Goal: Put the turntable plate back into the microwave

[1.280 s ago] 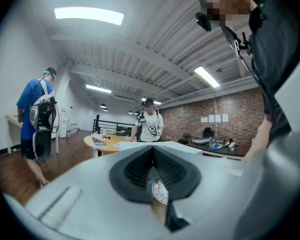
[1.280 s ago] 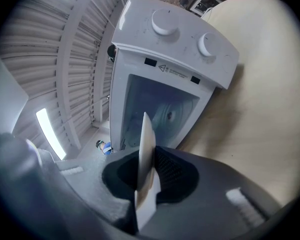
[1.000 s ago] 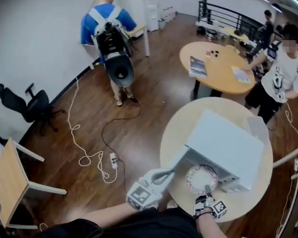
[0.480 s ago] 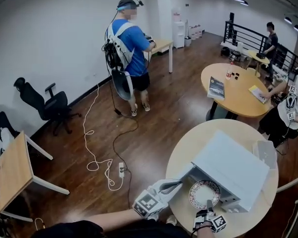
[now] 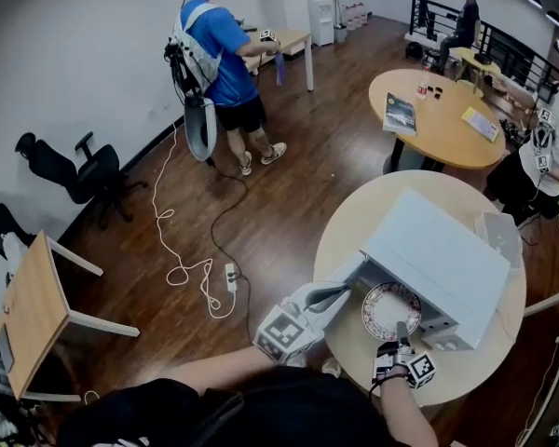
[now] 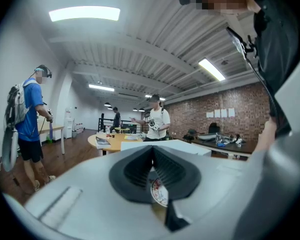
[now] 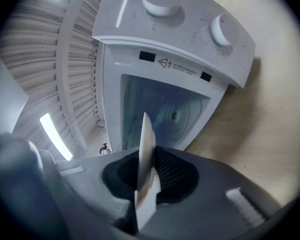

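An open-plan office with a dark wood floor is shown, where a white microwave stands on a round wooden table. The fingers of the right gripper are seen clamped on the near rim of the plate, which in the right gripper view is pinched edge-on between the two dark pads. The plate is held just in front of the microwave's open cavity, patterned face turned up toward the head camera, above the tabletop. Beyond it, the control panel with its two round knobs is framed at the top of the right gripper view. The fingers of the left gripper are pictured drawn together at their tips, with nothing seen pinched between them; a slice of the plate's patterned rim is glimpsed behind them in the left gripper view. That gripper is held just left of the plate, close beside the open door; whether the door is touched cannot be told. Farther out, a white cable is strewn across the floor, a black office chair is parked by the wall, and a person in a blue shirt stands beside a small desk. A second round table with papers on it is set behind the first.
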The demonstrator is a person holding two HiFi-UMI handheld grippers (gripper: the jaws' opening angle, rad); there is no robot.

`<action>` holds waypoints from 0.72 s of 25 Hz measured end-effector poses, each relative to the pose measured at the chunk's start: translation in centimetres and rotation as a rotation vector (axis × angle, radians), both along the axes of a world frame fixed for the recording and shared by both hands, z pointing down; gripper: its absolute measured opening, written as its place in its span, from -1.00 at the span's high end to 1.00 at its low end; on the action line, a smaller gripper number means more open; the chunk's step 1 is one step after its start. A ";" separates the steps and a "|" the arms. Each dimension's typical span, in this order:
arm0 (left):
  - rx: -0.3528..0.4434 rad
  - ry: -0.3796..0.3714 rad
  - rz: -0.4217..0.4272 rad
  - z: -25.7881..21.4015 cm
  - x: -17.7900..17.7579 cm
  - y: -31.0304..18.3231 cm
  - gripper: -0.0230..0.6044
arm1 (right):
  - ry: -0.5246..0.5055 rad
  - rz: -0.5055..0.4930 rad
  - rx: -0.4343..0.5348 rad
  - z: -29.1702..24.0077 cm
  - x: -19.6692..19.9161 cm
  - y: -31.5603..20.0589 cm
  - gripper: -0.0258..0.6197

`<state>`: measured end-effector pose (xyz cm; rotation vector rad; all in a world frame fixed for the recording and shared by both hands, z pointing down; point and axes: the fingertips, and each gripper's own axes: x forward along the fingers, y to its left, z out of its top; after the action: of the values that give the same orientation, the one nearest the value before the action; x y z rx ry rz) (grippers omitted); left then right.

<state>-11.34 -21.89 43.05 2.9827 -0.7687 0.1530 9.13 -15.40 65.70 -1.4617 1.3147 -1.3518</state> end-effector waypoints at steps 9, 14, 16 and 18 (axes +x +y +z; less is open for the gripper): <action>-0.034 0.067 0.053 -5.2 -2.6 1.7 0.91 | 0.260 0.035 -0.189 -1.3 -0.5 5.0 0.82; -0.027 0.007 0.011 -1.4 -2.1 0.0 0.91 | -0.025 0.009 0.026 -1.7 -3.0 -0.6 0.82; -0.034 0.016 0.020 -1.0 -1.5 -0.6 0.91 | -0.014 0.025 0.021 -1.3 -2.2 -0.5 0.82; -0.033 0.021 0.018 -1.2 -1.4 -1.0 0.91 | -0.008 0.026 0.024 -1.5 -2.2 -0.7 0.82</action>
<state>-12.77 -22.91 41.80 2.9554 -0.7304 0.1334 6.95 -16.12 64.23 -1.4505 1.2986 -1.3195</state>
